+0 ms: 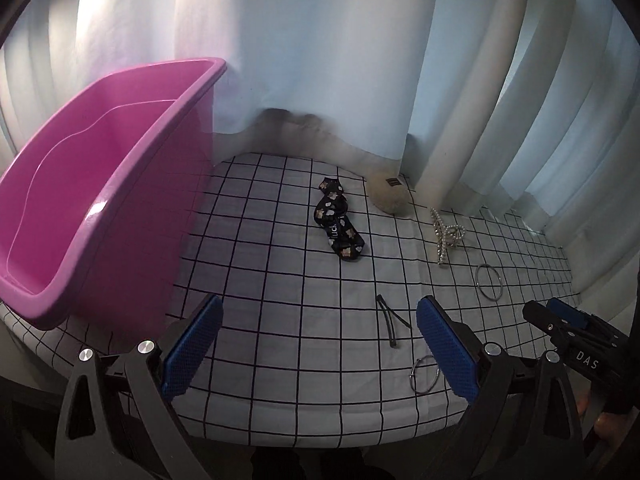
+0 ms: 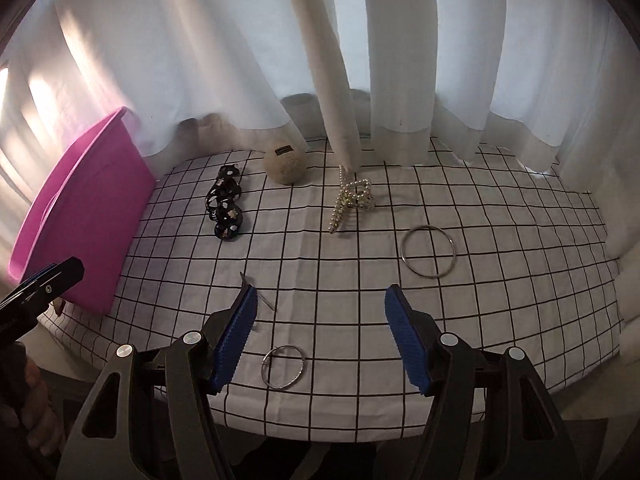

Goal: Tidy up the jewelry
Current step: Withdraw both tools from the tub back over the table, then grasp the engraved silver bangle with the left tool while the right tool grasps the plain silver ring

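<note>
A pink plastic bin [image 1: 100,184] stands at the left of a grid-patterned cloth [image 1: 280,300]; it also shows in the right wrist view [image 2: 84,216]. On the cloth lie a black patterned hair tie [image 1: 339,218] [image 2: 225,208], a pearl claw clip [image 1: 446,236] [image 2: 352,198], a large silver bangle [image 1: 489,282] [image 2: 428,251], a small silver ring [image 1: 424,374] [image 2: 283,367] and a dark hair clip [image 1: 390,322] [image 2: 260,296]. My left gripper [image 1: 320,344] is open and empty, above the front of the cloth. My right gripper [image 2: 320,336] is open and empty, near the small ring.
A beige pompom ball [image 1: 390,196] [image 2: 285,162] sits at the back by white curtains [image 2: 360,60]. The cloth's front edge [image 2: 320,428] runs just below the grippers. The right gripper shows at the right edge of the left wrist view [image 1: 568,328].
</note>
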{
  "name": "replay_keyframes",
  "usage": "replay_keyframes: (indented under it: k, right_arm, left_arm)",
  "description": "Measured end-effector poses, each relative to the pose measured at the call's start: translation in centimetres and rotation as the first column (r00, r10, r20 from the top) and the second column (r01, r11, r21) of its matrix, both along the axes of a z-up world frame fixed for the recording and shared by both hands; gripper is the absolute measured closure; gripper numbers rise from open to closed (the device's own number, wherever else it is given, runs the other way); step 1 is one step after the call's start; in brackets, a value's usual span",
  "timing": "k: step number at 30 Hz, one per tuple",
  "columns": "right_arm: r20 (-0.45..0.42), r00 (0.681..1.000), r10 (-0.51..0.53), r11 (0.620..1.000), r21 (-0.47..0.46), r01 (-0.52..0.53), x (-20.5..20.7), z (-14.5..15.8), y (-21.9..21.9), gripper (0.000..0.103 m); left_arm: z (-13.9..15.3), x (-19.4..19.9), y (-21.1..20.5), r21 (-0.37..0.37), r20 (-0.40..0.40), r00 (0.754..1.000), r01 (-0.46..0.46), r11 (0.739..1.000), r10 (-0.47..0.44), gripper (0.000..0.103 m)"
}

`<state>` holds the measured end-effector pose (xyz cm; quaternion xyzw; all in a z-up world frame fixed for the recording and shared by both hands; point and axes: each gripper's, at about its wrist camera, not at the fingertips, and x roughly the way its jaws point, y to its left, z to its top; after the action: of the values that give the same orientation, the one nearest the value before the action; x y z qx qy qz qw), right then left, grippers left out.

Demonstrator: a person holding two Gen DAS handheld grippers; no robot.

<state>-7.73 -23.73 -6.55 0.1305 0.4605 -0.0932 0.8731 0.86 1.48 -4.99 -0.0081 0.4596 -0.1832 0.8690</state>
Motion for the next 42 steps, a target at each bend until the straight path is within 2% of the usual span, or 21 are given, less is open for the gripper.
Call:
replay_keyframes:
  k: [6, 12, 16, 28, 42]
  right_arm:
    - [-0.044, 0.997, -0.062, 0.998, -0.004, 0.061, -2.0, -2.6, -5.6, 0.040]
    - [-0.094, 0.995, -0.044, 0.999, -0.014, 0.043, -1.9, -6.4, -9.3, 0.040]
    - [-0.110, 0.994, -0.022, 1.000, 0.013, 0.024, -0.9, -8.6, -11.0, 0.040]
    - [-0.095, 0.994, 0.060, 0.998, 0.023, -0.058, 2.0, -11.2, -13.2, 0.040]
    - [-0.112, 0.982, 0.154, 0.988, 0.008, -0.154, 4.1, -12.9, -13.1, 0.040]
  left_arm:
    - [-3.7, -2.1, -4.5, 0.031, -0.063, 0.997, 0.056, 0.998, -0.054, 0.008]
    - [-7.5, -3.9, -7.5, 0.055, -0.121, 0.991, 0.068, 0.996, -0.061, 0.008]
    - [-9.2, -4.8, -8.9, 0.072, -0.130, 0.991, 0.052, 0.996, -0.042, 0.008]
    - [-13.2, -6.6, -13.0, 0.101, -0.169, 0.986, 0.026, 0.995, -0.008, 0.008]
    - [-14.3, -7.3, -15.3, 0.124, -0.134, 0.991, 0.011, 0.992, 0.006, 0.008]
